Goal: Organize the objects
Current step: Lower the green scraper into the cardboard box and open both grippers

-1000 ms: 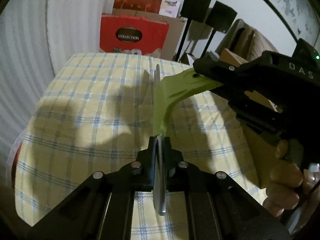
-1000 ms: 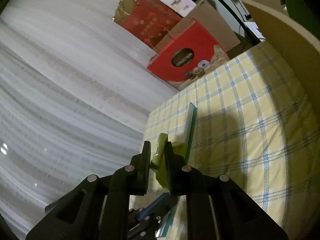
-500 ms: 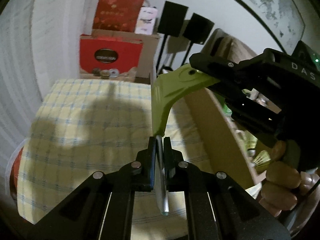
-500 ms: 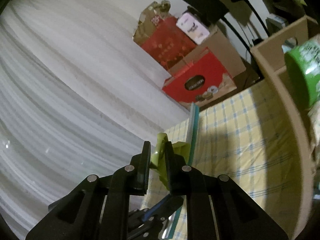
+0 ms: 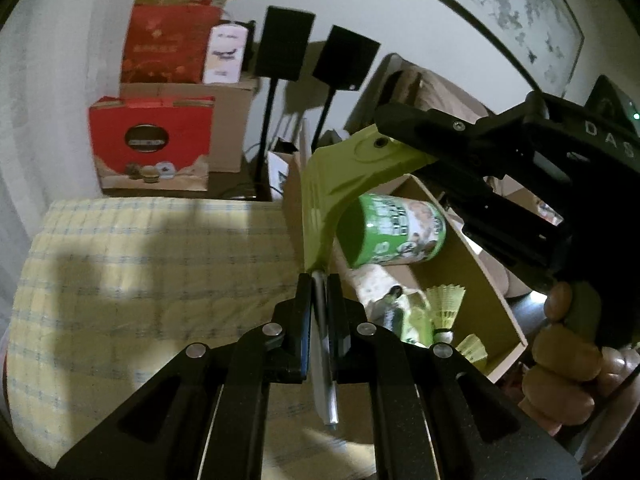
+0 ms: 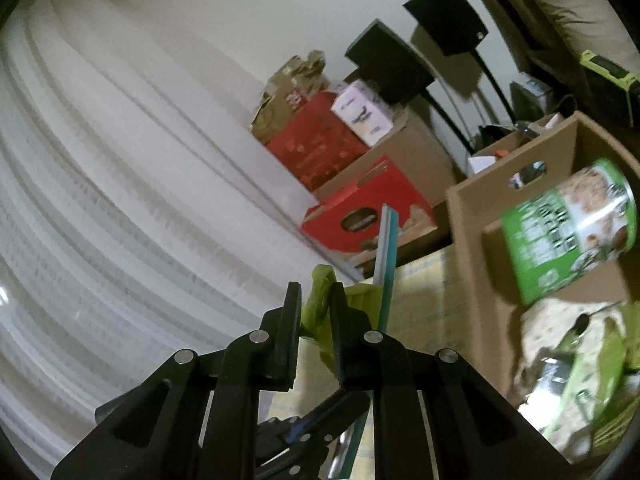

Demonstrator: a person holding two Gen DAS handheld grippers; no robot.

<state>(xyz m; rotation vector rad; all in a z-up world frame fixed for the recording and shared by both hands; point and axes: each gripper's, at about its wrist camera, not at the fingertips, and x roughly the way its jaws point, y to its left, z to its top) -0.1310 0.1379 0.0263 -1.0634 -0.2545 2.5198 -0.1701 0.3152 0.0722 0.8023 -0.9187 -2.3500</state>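
Left wrist view: both grippers, the left gripper [image 5: 319, 280] and right gripper [image 5: 404, 136], pinch one green-handled tool [image 5: 320, 208], carried beside the cardboard box [image 5: 496, 280], which already holds a green can [image 5: 390, 228] and shuttlecocks [image 5: 444, 304]; dropping the tool in remains.

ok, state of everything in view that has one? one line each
left gripper: shut on the squeegee's blade end
right gripper: shut on the squeegee's green handle
squeegee: held off the table by both grippers
cardboard box: open-topped, holding things
green can: lying on its side in the box
shuttlecocks: in the box, below the can
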